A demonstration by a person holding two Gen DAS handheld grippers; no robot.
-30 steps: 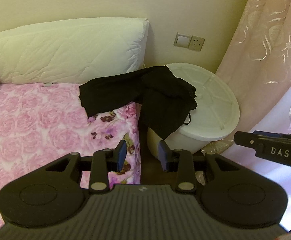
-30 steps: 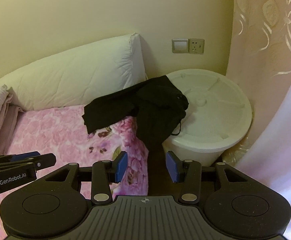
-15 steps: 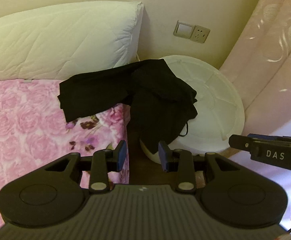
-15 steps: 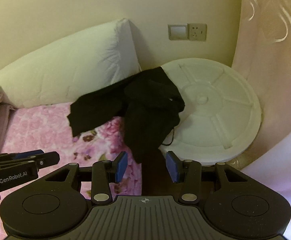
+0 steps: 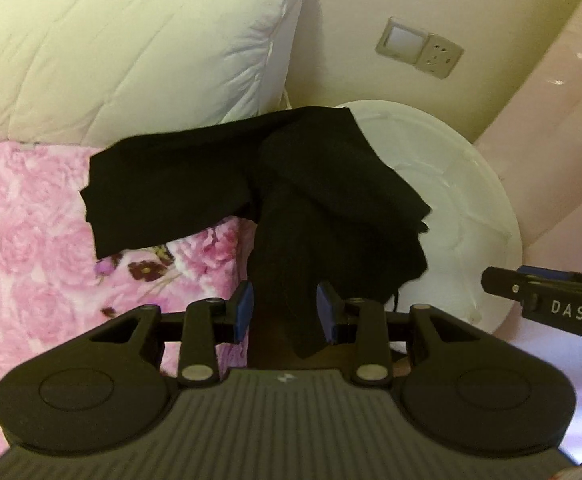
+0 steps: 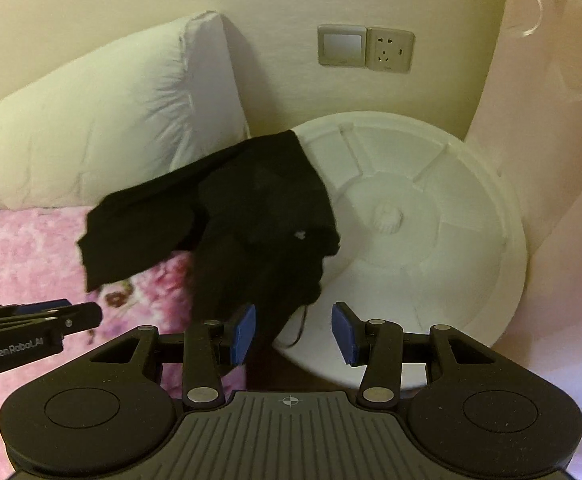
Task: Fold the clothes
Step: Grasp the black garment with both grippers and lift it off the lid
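Observation:
A black garment point(image 5: 251, 196) point(image 6: 247, 224) lies crumpled across the corner of the pink floral bed point(image 5: 23, 248) and the white round lid point(image 5: 463, 200) point(image 6: 411, 216) beside it, with part hanging into the gap between them. My left gripper point(image 5: 285, 312) is open above the hanging part, its blue pads apart and nothing held. Over the lid's near edge, my right gripper point(image 6: 294, 332) is open too, a thin black cord of the garment dangling just beyond its left pad. Each gripper's tip shows at the edge of the other's view.
A white pillow point(image 5: 131, 52) point(image 6: 103, 128) leans on the cream wall behind the bed. A switch and socket plate point(image 6: 365, 50) sits on the wall above the lid. Pink curtains point(image 6: 551, 120) hang at the right.
Both grippers have come forward and down toward the garment, which now looks larger and nearer. Their jaws have kept the same width.

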